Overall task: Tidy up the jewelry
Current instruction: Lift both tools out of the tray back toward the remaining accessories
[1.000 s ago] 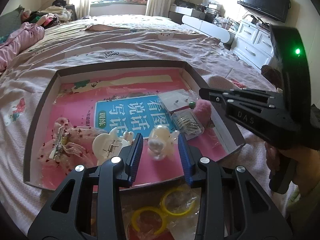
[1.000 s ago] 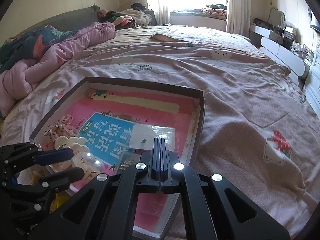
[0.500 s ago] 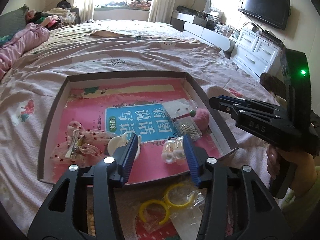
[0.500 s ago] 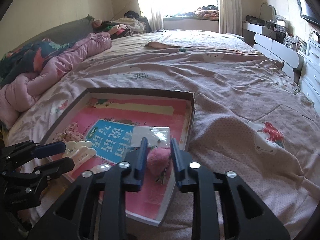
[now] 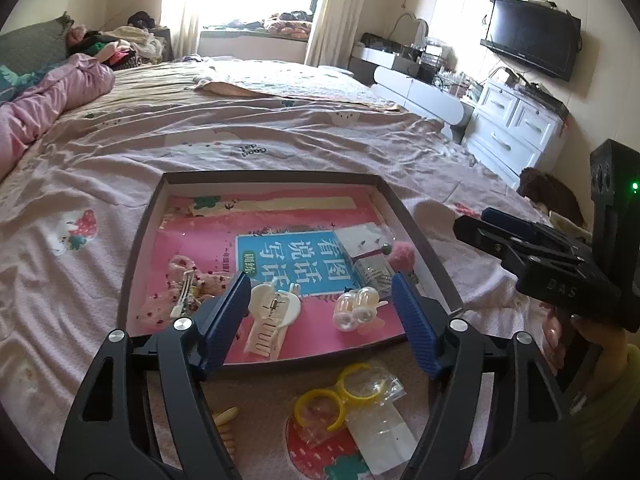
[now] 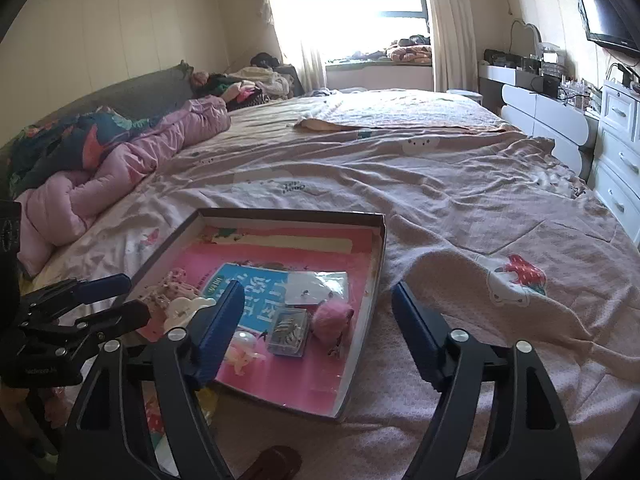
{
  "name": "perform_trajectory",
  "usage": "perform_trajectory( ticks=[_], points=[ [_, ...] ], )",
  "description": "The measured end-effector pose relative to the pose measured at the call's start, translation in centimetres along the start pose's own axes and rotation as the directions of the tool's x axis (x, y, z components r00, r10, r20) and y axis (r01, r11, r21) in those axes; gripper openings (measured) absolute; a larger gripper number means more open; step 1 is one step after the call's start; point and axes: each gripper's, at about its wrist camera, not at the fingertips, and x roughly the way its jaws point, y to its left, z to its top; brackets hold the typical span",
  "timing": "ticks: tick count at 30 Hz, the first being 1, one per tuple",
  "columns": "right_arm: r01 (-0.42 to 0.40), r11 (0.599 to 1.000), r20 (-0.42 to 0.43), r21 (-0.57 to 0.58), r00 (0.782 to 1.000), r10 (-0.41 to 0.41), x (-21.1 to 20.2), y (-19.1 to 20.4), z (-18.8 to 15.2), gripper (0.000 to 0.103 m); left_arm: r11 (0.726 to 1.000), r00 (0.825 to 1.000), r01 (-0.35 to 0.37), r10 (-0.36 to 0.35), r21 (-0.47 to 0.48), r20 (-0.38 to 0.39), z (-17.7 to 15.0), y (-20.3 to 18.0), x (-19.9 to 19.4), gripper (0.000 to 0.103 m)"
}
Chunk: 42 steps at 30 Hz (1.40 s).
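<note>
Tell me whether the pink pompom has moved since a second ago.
Yes. The pink pompom came into view and now lies in the tray beside its right wall; the right hand-held gripper is opening, empty.

Hiding lower corner of cream hair claw [image 5: 272,314] behind left gripper's blue pad [image 5: 224,320]. Cutting off clear bag w/ yellow rings [image 5: 344,396] at bottom. Blurring contents of small clear box [image 6: 289,330], too small to ID. Dark obj [image 6: 276,464] cropping at btm edge.

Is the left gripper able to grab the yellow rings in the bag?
Probably yes. The yellow rings lie on the bedspread right below the left gripper, outside the tray, with nothing over them; its jaws are opening and empty.
</note>
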Motion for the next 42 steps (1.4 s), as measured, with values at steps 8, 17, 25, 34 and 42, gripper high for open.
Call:
perform_trajectory(
  ticks=[8,17,25,34,42],
  points=[
    [0.006,1.0,0.062,-0.002,0.998,-0.006,-2.3,0.9,-0.1,0.087,1.0,0.998,-0.017,0.017,-0.004,0.056,0.0,0.3,-1.9,0.091],
    [0.016,1.0,0.134,-0.017,0.991,-0.014,-5.0,1.9,-0.3,0.091,0.999,0.993,-0.036,0.037,-0.014,0.111,0.0,0.9,-4.6,0.091],
    [0.018,0.999,0.157,-0.046,0.988,-0.01,-6.9,2.9,-1.3,0.091,0.997,0.989,-0.057,0.064,-0.052,0.135,-0.6,2.5,-6.6,0.091],
    [0.005,0.998,0.159,-0.067,0.987,0.005,-8.2,3.8,-2.4,0.091,0.994,0.988,-0.066,0.077,-0.084,0.135,-1.6,3.6,-7.7,0.091],
    [-0.016,0.997,0.119,-0.081,0.993,0.025,-8.3,4.5,-3.7,0.091,0.994,0.989,-0.076,0.085,-0.077,0.12,-3.0,3.7,-8.5,0.091]
  ],
)
